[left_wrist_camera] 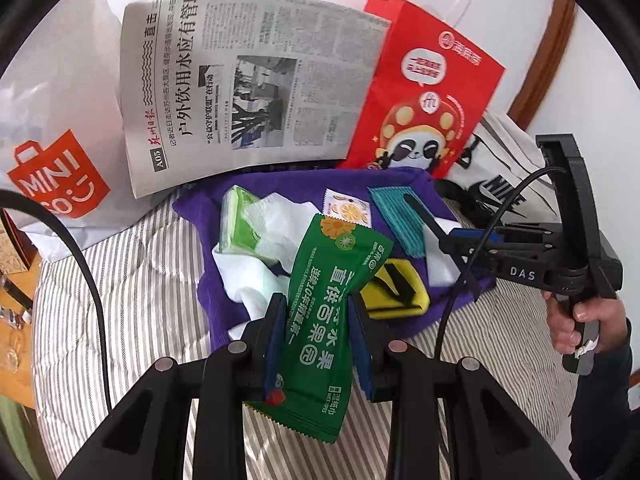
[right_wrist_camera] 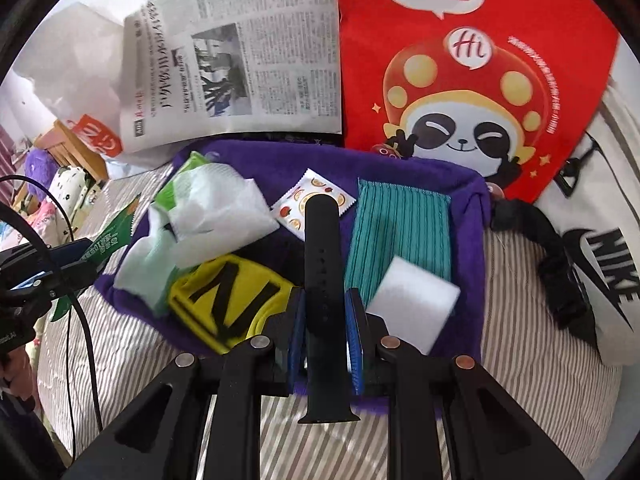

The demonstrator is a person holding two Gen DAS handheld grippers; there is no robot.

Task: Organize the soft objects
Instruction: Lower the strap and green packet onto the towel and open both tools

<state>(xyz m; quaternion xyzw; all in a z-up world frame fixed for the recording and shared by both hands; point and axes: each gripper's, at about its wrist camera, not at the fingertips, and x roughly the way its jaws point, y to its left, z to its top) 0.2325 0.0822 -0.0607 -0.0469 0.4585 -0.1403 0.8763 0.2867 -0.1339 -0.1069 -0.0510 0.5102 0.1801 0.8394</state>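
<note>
Left gripper (left_wrist_camera: 318,330) clamps green wet-wipe packet (left_wrist_camera: 320,320) — right gripper (right_wrist_camera: 326,332) clamps black strap (right_wrist_camera: 322,280).

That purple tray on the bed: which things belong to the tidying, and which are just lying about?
Tidying: purple tray, green wet-wipe packet in left gripper, black watch strap in right gripper.
Lying about: newspaper, red paper bag, white Nike bag.
</note>
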